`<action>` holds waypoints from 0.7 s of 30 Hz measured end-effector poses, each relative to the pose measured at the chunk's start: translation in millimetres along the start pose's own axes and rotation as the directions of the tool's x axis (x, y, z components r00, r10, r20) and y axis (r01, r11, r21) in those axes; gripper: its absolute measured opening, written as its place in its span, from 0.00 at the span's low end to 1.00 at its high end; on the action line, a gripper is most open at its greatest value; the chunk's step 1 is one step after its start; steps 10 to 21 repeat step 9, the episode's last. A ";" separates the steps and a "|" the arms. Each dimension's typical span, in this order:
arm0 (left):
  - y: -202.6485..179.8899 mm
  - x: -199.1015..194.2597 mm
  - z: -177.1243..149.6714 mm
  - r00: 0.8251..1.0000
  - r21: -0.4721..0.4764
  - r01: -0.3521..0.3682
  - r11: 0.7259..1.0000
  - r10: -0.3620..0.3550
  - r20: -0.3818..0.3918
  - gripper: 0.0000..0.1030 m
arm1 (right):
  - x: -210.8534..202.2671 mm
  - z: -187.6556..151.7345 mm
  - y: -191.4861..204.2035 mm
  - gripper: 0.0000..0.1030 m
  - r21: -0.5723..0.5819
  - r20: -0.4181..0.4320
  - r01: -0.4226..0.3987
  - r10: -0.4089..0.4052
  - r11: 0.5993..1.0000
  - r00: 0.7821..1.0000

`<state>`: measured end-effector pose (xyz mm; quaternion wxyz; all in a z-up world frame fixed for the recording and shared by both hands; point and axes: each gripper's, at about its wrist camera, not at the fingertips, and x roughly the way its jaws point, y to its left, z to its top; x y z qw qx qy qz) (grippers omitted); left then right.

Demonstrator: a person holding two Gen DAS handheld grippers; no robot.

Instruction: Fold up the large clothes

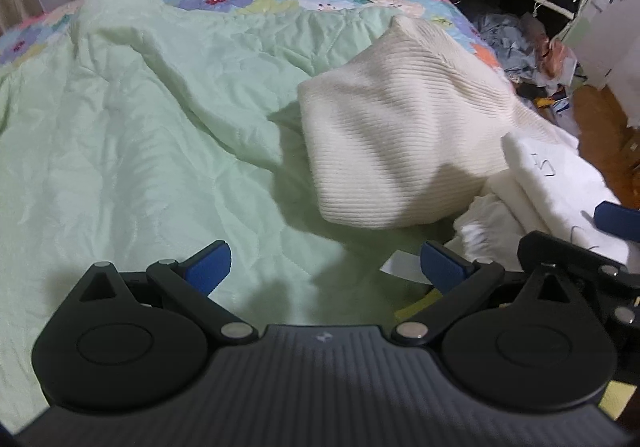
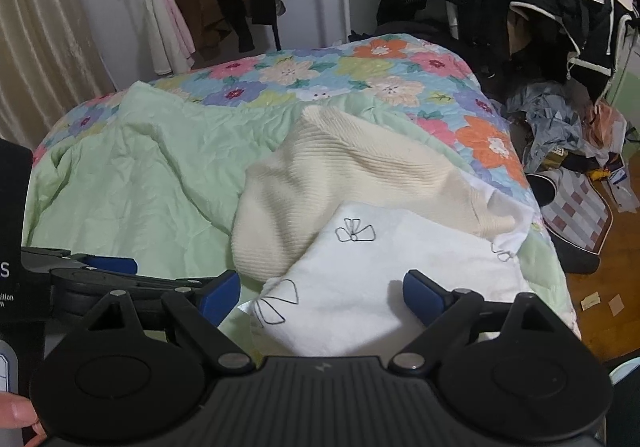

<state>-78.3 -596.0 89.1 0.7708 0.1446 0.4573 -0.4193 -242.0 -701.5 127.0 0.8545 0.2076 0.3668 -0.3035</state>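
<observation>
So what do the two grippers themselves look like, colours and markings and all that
Both match. The left gripper and the right gripper each have a dark grey ribbed body with a small pale logo at its centre, black round-ended linkage arms joined by silver pins, and blue pads on the fingers. No cables show. A bare fingertip shows at the right view's edge; no sleeve is visible.

Right gripper (image 2: 322, 297) fingers spread above white folded cloth (image 2: 384, 271), cream ribbed sweater (image 2: 340, 183) behind, green quilt (image 2: 140, 167)

Both wrist views low over bed (image 1: 120, 127), sharing sweater (image 1: 392, 119).
</observation>
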 end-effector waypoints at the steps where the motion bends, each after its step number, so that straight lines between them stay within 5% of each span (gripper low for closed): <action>1: -1.1 -1.6 -1.3 1.000 0.003 0.004 1.000 -0.004 0.015 1.00 | -1.7 -1.6 -1.4 0.87 0.010 0.009 0.003 -0.003 1.000 1.000; 7: -6.8 -9.9 -8.6 0.997 0.017 0.008 1.000 -0.009 0.071 1.00 | -9.7 -5.8 -6.8 0.88 0.040 0.042 0.019 -0.021 0.999 0.999; 21: -8.9 -13.1 -10.5 0.997 0.020 0.009 1.000 -0.011 0.072 1.00 | -12.3 -7.0 -6.1 0.88 0.037 0.052 0.034 -0.036 0.999 0.998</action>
